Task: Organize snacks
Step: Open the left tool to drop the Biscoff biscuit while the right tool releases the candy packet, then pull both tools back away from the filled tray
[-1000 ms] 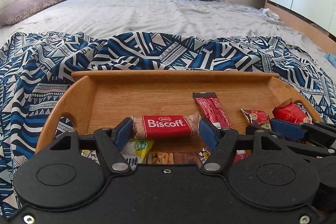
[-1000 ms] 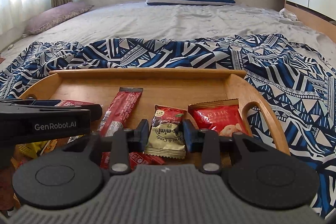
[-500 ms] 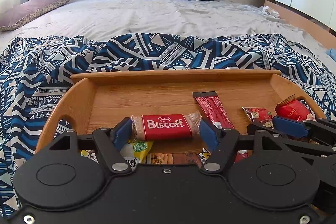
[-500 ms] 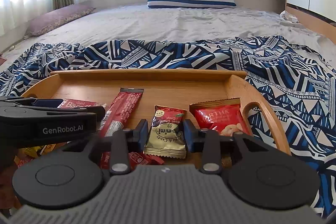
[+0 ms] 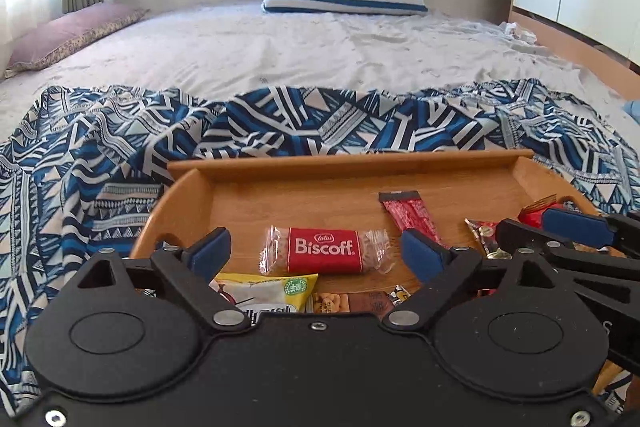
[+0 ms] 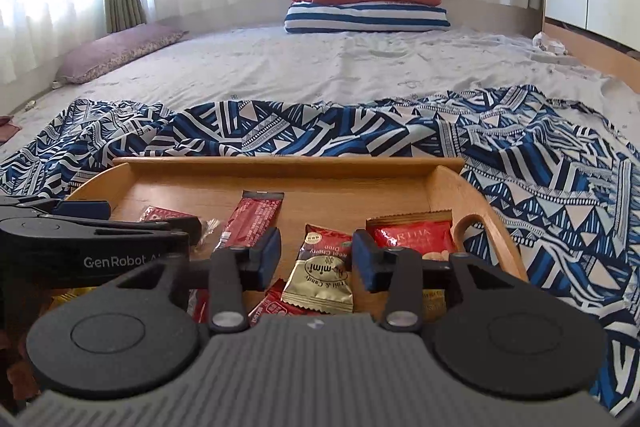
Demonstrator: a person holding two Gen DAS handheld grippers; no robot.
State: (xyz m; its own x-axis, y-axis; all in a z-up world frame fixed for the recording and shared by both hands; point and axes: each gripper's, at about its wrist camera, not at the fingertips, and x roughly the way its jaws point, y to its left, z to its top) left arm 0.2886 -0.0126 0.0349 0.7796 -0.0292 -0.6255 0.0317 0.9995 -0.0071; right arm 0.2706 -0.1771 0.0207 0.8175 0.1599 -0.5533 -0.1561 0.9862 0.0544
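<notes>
On the wooden tray (image 5: pixel 344 163), from the left: the left gripper (image 5: pixel 316 253) has its fingers spread wide, clear of the Biscoff biscuit (image 5: pixel 323 255) lying between them. Next lies a long red stick pack (image 6: pixel 254 219). Further right, the right gripper (image 6: pixel 316 261) is parted around a gold candy packet (image 6: pixel 322 277), without touching it, beside a red snack bag (image 6: pixel 412 237).
</notes>
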